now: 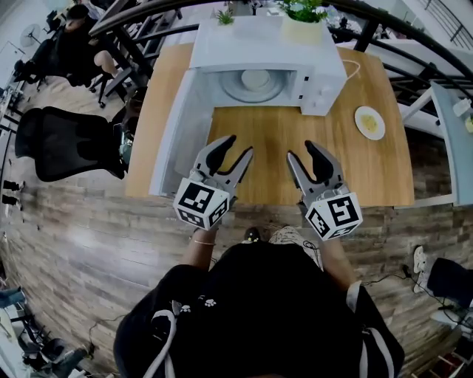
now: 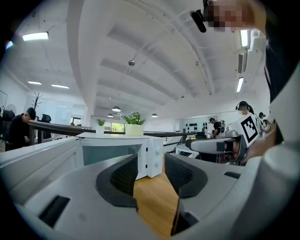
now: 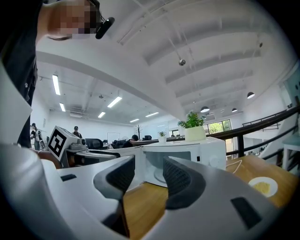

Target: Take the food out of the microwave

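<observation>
Where the microwave (image 1: 266, 55) stood with its door (image 1: 176, 125) swung wide to its left, the cavity showed only a pale round turntable (image 1: 255, 81), and no dish could be made out on it. Item, the task's thing: a small white plate (image 1: 369, 122) carrying yellow food. It lay on the wooden table (image 1: 273, 159) to the right of the microwave and a little forward of its front, well apart from both grippers. By this lie the food appeared already out. Item: left gripper (image 1: 239, 145), held in front of the microwave's open cavity, jaws parted, only bare tabletop between them. Item: right gripper (image 1: 301, 150), in front of the microwave toward its control-panel side, likewise spread and empty. Item: potted plant (image 1: 303, 21) on the microwave's top. Item: pale cable (image 1: 353, 68) at the microwave's right side. Handling, as judged: the plate looked rigid, light and brittle, probably glazed and so slippery under hard jaws, and the food seemed loose enough to slide if tipped. The best hold would be the rim at the point furthest forward of the microwave, one jaw over and one under, with the plate kept level.
</observation>
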### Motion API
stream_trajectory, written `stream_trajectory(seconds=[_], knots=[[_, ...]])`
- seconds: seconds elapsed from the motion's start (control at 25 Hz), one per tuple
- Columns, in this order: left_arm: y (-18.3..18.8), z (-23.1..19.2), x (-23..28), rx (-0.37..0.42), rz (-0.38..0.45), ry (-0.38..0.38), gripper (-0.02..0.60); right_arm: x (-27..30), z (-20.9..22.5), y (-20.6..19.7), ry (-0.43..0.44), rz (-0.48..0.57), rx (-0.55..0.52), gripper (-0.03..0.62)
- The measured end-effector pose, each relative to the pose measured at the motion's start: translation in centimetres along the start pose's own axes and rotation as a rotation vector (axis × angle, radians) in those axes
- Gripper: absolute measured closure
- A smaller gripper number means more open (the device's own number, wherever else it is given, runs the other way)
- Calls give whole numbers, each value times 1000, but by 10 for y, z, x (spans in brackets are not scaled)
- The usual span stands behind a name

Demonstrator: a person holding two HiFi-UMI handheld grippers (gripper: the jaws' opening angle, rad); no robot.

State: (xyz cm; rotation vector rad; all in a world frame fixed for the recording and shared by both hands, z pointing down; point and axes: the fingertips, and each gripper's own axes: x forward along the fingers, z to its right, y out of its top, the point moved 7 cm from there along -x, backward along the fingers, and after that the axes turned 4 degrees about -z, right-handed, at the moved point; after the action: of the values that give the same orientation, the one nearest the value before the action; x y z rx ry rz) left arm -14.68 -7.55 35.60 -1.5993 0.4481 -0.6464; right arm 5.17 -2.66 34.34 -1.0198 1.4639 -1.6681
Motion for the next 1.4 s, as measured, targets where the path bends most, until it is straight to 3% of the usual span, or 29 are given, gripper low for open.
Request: stream_trajectory(seconds=[0.48,1.0,1.4], knots=[[-11,-55,67,-42,-36,112,382,77,58,-4,65,-58,-8,373],[-39,-107,129,-7,-115,196,345,150,95,-48,111,-158,11,342],[-59,-146,161,-55,-138,140,334,201,106,-59,33,-200,11,324]])
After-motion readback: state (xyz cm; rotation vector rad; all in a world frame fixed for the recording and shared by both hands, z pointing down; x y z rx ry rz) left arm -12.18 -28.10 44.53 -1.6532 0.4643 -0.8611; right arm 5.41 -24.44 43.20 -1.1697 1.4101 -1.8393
